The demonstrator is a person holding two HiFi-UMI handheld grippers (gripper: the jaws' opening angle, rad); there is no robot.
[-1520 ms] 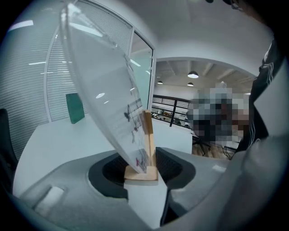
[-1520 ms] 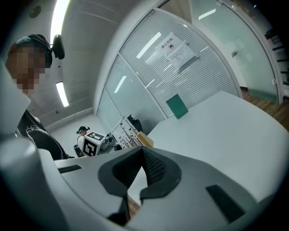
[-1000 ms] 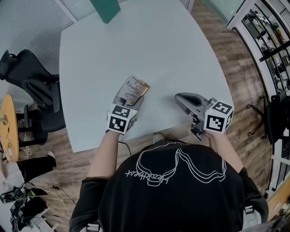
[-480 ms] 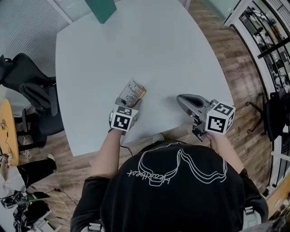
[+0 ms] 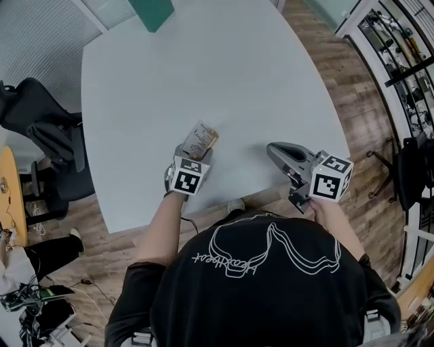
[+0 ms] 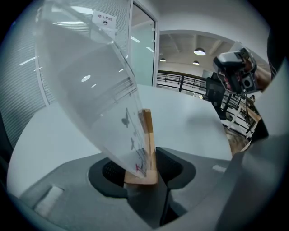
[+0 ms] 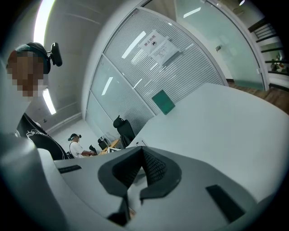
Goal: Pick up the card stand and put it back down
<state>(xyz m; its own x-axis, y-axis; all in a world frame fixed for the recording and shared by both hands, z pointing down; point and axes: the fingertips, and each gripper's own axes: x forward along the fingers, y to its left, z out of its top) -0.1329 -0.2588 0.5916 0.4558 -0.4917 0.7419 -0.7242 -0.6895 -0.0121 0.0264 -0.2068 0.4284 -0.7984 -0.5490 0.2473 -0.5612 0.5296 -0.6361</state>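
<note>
The card stand (image 5: 201, 139), a small wooden base with a clear sheet and a printed card, sits in my left gripper (image 5: 192, 153) low over the near part of the white table (image 5: 224, 74). In the left gripper view the wooden base (image 6: 146, 149) is pinched between the two grey jaws of the left gripper (image 6: 143, 170), and the clear sheet (image 6: 90, 90) leans up to the left. Whether the base touches the table I cannot tell. My right gripper (image 5: 281, 150) rests at the table's near right edge, jaws together and empty, also in its own view (image 7: 140, 168).
A green object (image 5: 152, 10) lies at the table's far edge. Black office chairs (image 5: 41, 129) stand left of the table. Shelving (image 5: 407, 47) lines the right wall. The table's near edge (image 5: 224, 203) is just in front of the person's body.
The left gripper has come down toward the table with the card stand still in its jaws. The right gripper has stayed where it was.
</note>
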